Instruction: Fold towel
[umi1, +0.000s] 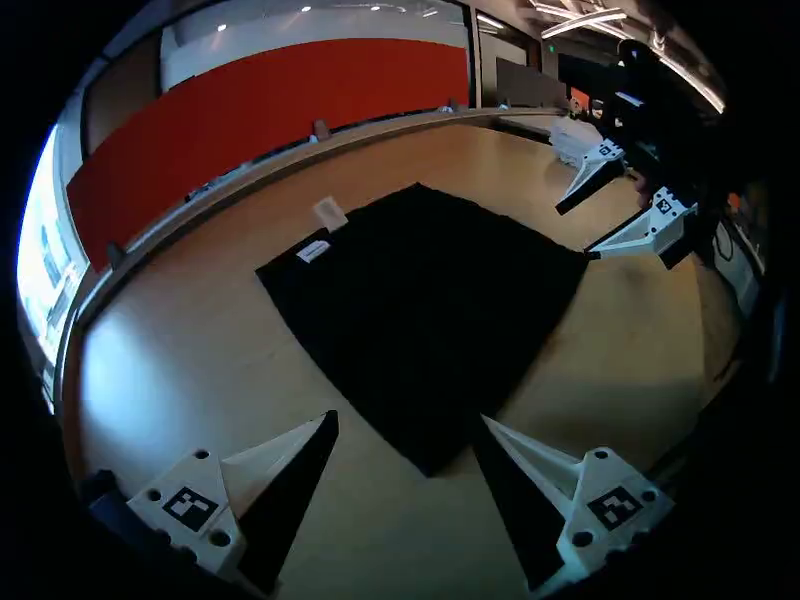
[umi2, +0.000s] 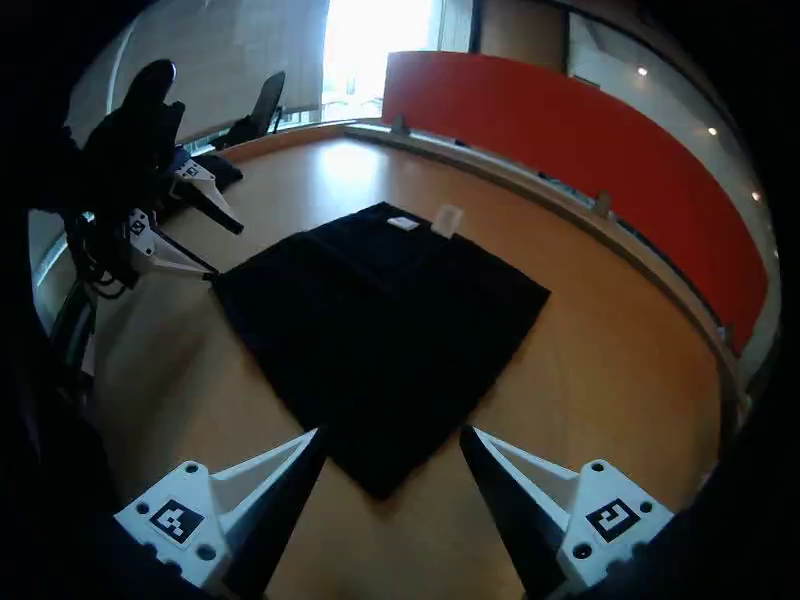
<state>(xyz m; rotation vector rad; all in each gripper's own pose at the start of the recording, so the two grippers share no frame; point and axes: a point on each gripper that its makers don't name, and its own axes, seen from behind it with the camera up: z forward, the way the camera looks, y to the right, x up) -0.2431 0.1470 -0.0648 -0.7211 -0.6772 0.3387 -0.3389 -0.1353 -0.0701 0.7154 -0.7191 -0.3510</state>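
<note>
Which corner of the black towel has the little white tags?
The corner diagonally opposite the right gripper: two white tags sit beside it. The other three corners of the towel are plain black.

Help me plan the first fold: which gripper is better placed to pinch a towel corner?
Right, narrowly. The towel's near corner lies deeper between the open right gripper's fingers; the left gripper also straddles one.

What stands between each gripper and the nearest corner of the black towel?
Nothing visible does. The left gripper and the right gripper are both open, and each has a corner of the towel directly ahead of it on the wooden table.
</note>
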